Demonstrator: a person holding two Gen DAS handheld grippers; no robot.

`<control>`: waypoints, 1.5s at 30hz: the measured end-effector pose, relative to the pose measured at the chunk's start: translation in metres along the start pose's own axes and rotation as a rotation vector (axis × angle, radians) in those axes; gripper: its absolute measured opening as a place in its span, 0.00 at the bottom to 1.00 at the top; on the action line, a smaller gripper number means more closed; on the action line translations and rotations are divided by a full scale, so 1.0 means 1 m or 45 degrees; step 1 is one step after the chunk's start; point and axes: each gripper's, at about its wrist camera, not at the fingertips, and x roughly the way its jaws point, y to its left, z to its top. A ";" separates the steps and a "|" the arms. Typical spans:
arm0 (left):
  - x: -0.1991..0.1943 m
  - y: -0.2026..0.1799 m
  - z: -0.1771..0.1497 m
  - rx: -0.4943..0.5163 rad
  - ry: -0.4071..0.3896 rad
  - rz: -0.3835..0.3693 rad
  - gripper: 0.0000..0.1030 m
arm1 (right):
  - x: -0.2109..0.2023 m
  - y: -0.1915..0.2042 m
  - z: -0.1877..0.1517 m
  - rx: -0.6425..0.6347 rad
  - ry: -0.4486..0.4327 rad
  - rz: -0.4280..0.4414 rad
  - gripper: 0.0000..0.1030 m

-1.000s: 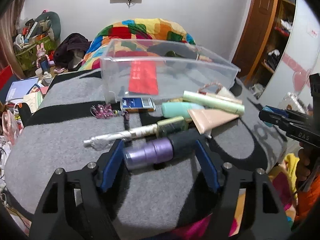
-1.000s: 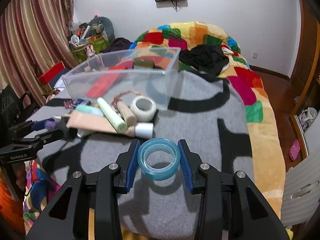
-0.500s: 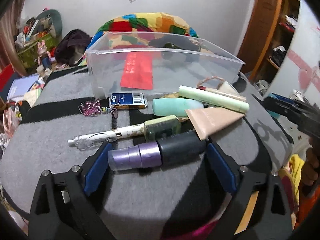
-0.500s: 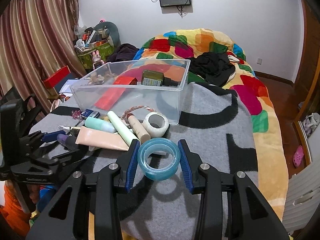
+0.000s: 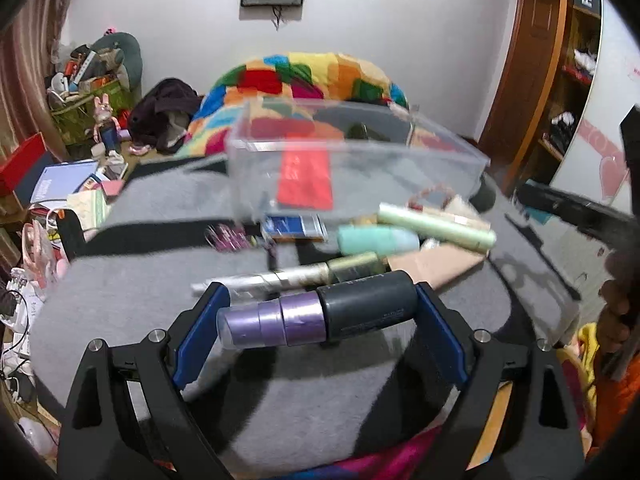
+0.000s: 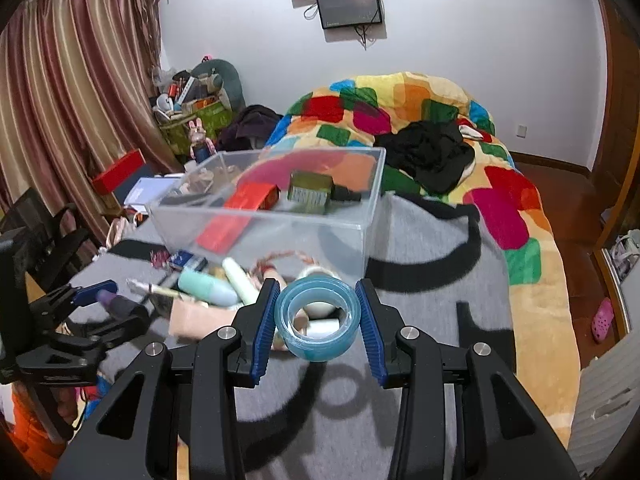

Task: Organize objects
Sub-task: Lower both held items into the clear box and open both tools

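My left gripper (image 5: 320,316) is shut on a purple and black tube (image 5: 320,314), held endwise between its pads above the grey blanket. It also shows in the right wrist view (image 6: 116,304). My right gripper (image 6: 318,316) is shut on a blue roll of tape (image 6: 316,322), held above the blanket. A clear plastic bin (image 5: 352,172) (image 6: 272,220) stands beyond both, with a red packet and a dark bottle inside. In front of the bin lies a pile: a mint tube (image 5: 376,240), a light green tube (image 5: 436,228), a pen (image 5: 288,278), a beige tube (image 5: 432,264).
A blue card box (image 5: 294,228) and a pink clip (image 5: 230,236) lie near the bin. A white tape roll (image 6: 316,276) lies behind the blue tape. A colourful quilt (image 6: 500,184) covers the bed beyond. Clutter fills the floor at left (image 5: 60,184).
The left gripper has closed on the purple and black tube and lifted it off the blanket. The right gripper has risen with the blue tape and moved nearer the bin.
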 end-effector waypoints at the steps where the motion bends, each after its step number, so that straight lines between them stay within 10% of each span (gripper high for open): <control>1: -0.004 0.002 0.003 -0.003 -0.018 0.001 0.89 | 0.001 0.000 0.003 0.001 -0.005 0.003 0.35; 19: 0.036 0.007 0.102 0.084 -0.094 0.005 0.89 | 0.063 0.013 0.070 -0.039 0.028 -0.028 0.35; 37: 0.090 0.009 0.116 0.078 0.046 -0.007 0.89 | 0.119 0.026 0.073 -0.076 0.201 -0.020 0.35; 45: 0.079 0.009 0.116 0.067 0.041 -0.048 0.90 | 0.100 0.032 0.072 -0.106 0.153 -0.019 0.52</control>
